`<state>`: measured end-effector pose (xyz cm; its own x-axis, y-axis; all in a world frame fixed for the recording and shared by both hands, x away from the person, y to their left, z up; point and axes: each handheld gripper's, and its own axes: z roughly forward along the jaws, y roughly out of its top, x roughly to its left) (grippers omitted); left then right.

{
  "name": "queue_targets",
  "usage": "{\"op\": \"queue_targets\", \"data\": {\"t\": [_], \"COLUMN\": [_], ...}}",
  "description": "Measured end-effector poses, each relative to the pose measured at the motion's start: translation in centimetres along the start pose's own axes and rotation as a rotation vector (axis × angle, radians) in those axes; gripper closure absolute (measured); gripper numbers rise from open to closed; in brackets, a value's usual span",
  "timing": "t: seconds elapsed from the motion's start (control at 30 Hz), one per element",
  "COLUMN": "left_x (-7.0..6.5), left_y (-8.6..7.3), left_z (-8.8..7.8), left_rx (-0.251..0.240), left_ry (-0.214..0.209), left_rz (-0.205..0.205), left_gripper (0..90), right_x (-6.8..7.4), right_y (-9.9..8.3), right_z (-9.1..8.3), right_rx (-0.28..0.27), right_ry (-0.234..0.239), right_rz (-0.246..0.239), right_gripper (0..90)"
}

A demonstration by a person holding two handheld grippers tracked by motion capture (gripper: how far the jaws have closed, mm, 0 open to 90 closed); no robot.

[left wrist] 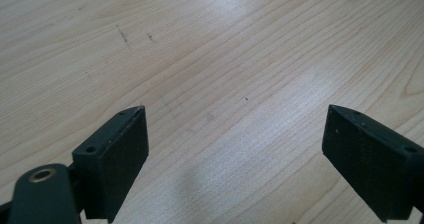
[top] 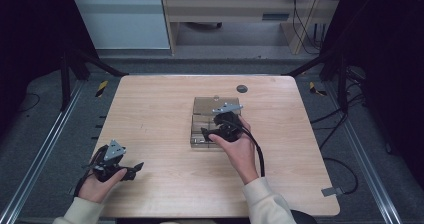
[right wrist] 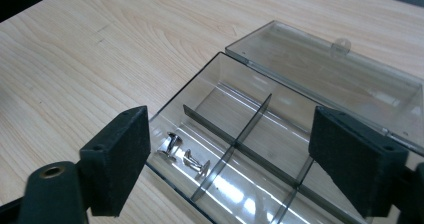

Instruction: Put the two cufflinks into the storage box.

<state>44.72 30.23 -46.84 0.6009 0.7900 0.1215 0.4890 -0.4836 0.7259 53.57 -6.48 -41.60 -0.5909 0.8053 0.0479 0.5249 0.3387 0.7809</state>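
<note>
Hovering right tongs (right wrist: 230,154) wide open, empty, above clear box (right wrist: 280,149) at counter (top: 150,124) middle; two cufflinks (right wrist: 182,154) lie in near corner compartment. Advice: lift straight up, avoid lid (right wrist: 325,79). Left tongs (left wrist: 235,154) open, empty.

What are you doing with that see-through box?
A person holds a gripper in each hand at a wooden table. The right gripper hangs open over a clear plastic box whose lid lies flipped back. Two small shiny metal pieces, maybe cufflinks, lie in one corner compartment, not held. The left gripper rests open over bare wood, off to the side.
</note>
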Motion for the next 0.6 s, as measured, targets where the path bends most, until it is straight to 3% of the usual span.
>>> {"op": "queue_targets", "data": {"t": [0.23, 0.6], "left_x": [-0.02, -0.01], "left_y": [0.01, -0.01], "left_z": [0.03, -0.06], "left_rx": [0.000, -0.002], "left_ry": [0.001, 0.002], "left_rz": [0.001, 0.001], "left_gripper": [11.0, 10.7], "right_x": [-0.43, -0.66], "right_y": [-0.09, -0.15], "right_z": [-0.22, -0.94], "right_rx": [0.006, 0.008], "right_ry": [0.010, -0.004], "right_rz": [0.025, 0.027], "right_gripper": [15.2, 11.7]}}
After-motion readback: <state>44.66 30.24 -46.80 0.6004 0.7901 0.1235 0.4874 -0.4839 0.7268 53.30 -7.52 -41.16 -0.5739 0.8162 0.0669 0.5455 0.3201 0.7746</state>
